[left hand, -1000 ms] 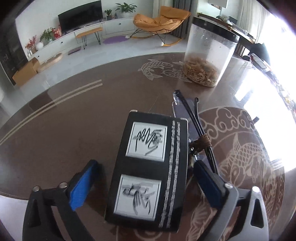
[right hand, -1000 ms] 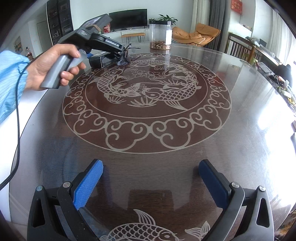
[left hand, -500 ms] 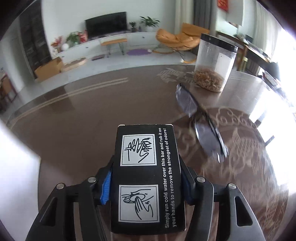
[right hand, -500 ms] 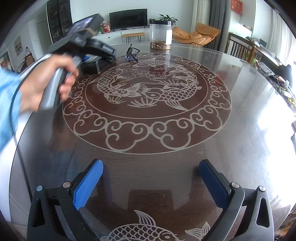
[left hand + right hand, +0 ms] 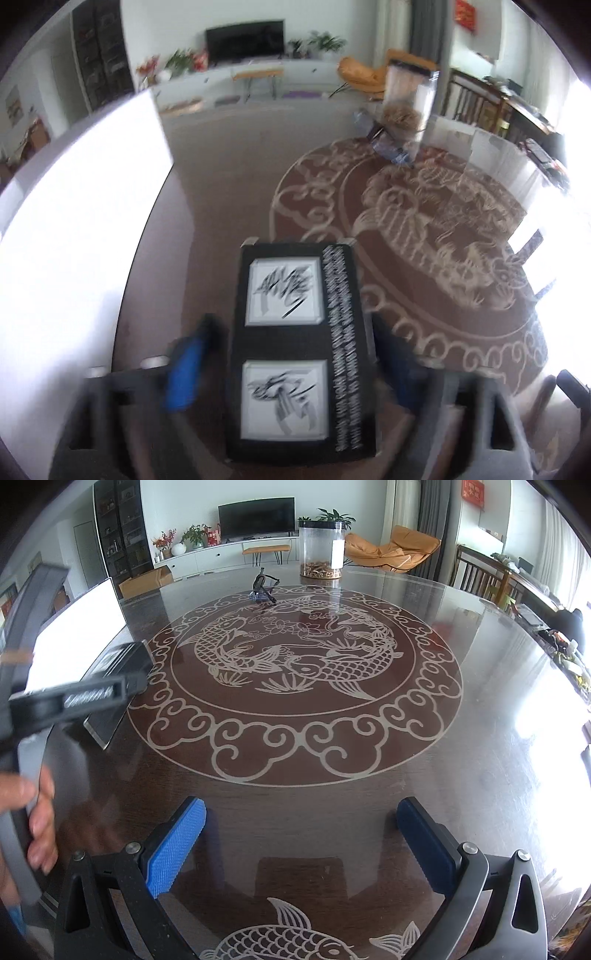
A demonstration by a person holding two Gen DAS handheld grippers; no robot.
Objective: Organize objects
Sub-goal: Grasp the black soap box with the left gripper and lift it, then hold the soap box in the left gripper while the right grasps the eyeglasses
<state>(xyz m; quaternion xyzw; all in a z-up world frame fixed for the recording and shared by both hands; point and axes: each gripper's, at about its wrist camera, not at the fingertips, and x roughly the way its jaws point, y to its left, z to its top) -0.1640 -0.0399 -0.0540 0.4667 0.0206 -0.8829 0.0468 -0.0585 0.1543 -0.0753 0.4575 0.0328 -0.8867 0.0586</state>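
Observation:
A black box (image 5: 299,347) with two white picture panels lies on the dark round table (image 5: 207,192), close to its left edge. My left gripper (image 5: 293,332) straddles the box and its jaws are opening; the blue pads (image 5: 183,373) stand clear of the box's sides. The view is blurred by motion. In the right wrist view the same box (image 5: 127,661) sits under the left gripper, which a hand (image 5: 33,812) holds. My right gripper (image 5: 301,812) hangs open over the near part of the table with nothing between its fingers.
Dark glasses (image 5: 263,589) lie at the far side of the table, beside a clear jar (image 5: 321,550) with brown bits at its bottom. A white flat panel (image 5: 74,638) lies along the table's left edge, next to the box. Chairs stand to the right.
The left gripper shut on the black box, carried it away from the glasses to the table's left edge, and its jaws have now come apart. The right gripper has not moved.

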